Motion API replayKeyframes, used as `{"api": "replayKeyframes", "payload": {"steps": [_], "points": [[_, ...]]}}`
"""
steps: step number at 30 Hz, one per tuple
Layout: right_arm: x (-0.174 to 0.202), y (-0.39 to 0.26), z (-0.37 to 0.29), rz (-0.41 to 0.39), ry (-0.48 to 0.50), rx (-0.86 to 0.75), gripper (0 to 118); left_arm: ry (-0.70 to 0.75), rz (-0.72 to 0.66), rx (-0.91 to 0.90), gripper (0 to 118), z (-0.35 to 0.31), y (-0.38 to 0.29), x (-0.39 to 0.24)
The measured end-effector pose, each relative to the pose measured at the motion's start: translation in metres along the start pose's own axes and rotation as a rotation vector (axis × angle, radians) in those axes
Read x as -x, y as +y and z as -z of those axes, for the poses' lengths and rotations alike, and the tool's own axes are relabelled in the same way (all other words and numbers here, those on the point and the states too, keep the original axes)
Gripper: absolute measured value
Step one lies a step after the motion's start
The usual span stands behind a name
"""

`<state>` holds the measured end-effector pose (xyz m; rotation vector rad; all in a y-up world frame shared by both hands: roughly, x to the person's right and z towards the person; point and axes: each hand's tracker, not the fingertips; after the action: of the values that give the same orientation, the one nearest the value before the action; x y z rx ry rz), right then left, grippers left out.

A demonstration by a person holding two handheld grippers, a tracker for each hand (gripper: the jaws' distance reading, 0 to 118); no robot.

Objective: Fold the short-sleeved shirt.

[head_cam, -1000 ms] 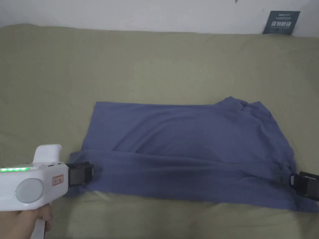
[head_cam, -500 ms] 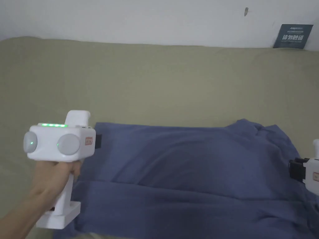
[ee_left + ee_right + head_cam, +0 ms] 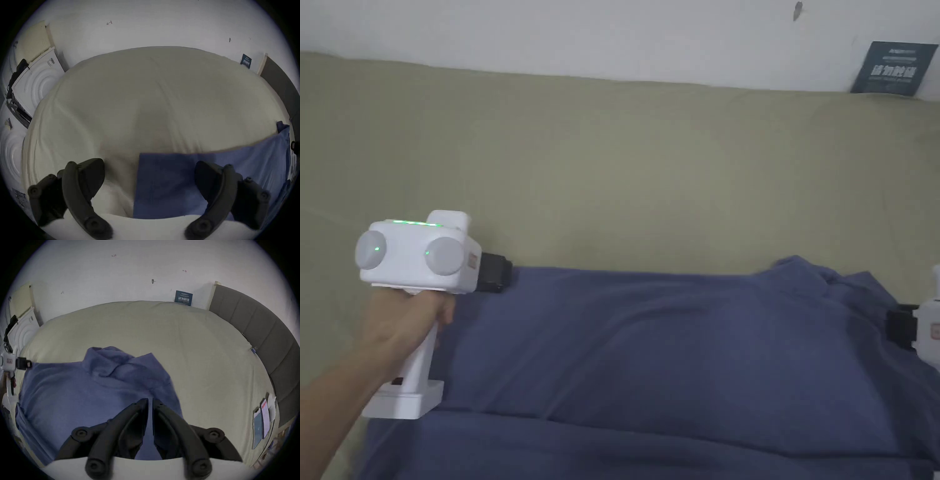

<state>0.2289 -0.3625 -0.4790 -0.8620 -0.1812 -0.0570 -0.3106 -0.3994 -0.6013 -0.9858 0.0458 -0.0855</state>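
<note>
A blue short-sleeved shirt (image 3: 675,350) lies across the olive bed sheet (image 3: 612,156), its upper layer puffed up over a lower layer near me. My left gripper (image 3: 499,276) is at the shirt's far left corner. In the left gripper view its jaws stand wide apart (image 3: 149,172), with the shirt corner (image 3: 170,186) lying flat between them. My right gripper (image 3: 897,325) is at the shirt's right edge, beside the bunched collar end. In the right gripper view its jaws (image 3: 150,402) are pressed together on blue shirt fabric (image 3: 81,394). The left gripper (image 3: 27,364) also shows there, far off.
The bed runs to a white wall with a dark sign (image 3: 894,59) leaning on it. A grey padded headboard (image 3: 259,337) bounds the right side, and phones (image 3: 261,423) lie near that edge. A white appliance (image 3: 37,81) stands beyond the left end.
Both grippers went from the shirt's near edge to its far edge, bringing the near layer over the rest. The head camera has tilted and moved closer.
</note>
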Motion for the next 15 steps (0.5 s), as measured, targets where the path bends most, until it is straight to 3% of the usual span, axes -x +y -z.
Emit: {"api": "replayKeyframes", "payload": {"steps": [3, 6, 9, 10, 11, 12, 13, 14, 15], "points": [[-0.007, 0.012, 0.005, -0.006, -0.018, 0.001, 11, -0.084, -0.065, 0.013, 99, -0.007, 0.000, 0.006], [-0.016, 0.027, 0.012, -0.011, -0.050, 0.002, 12, -0.054, -0.015, -0.012, 72, -0.017, 0.000, 0.007], [-0.022, 0.041, 0.022, -0.001, -0.052, 0.027, 13, -0.061, 0.023, -0.031, 9, -0.024, 0.001, 0.005], [-0.023, 0.045, 0.026, -0.002, -0.056, 0.032, 20, -0.065, 0.027, -0.031, 4, -0.024, 0.000, 0.003], [-0.023, 0.048, 0.030, -0.004, -0.064, 0.037, 37, -0.071, 0.036, -0.027, 4, -0.024, -0.001, -0.001], [-0.023, 0.050, 0.033, -0.011, -0.047, 0.057, 65, -0.068, 0.061, -0.018, 4, -0.024, -0.002, -0.007], [-0.023, 0.052, 0.038, -0.020, -0.051, 0.078, 108, -0.049, 0.084, -0.028, 4, -0.021, -0.002, -0.008], [-0.023, 0.052, 0.043, -0.022, -0.042, 0.112, 118, -0.035, 0.097, -0.030, 4, -0.019, -0.003, -0.011], [-0.022, 0.051, 0.047, -0.023, -0.042, 0.131, 112, -0.039, 0.086, -0.030, 4, -0.018, -0.004, -0.013]]}}
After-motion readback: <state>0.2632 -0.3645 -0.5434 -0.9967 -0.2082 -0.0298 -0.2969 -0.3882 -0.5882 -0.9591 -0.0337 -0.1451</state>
